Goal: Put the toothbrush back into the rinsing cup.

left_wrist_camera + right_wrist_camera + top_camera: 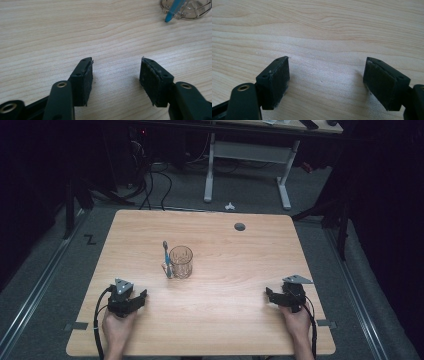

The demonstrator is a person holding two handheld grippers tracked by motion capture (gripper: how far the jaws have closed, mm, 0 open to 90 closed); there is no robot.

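A clear faceted glass [181, 262] stands upright near the middle of the wooden table [235, 250]. A blue toothbrush [167, 260] lies on the table against the glass's left side, head pointing away. In the left gripper view the glass base [186, 10] and the toothbrush's blue handle end [172, 13] sit at the top right. My left gripper [139, 296] rests low at the front left, open, with bare wood between its jaws [116, 72]. My right gripper [269, 295] rests at the front right, open wide over bare wood [325, 72].
A dark round grommet [240, 226] sits in the table's far right part. Beyond the table stands a white desk frame [247, 157] with cables [150, 180] on the grey floor. A person's hands hold both grippers near the front edge.
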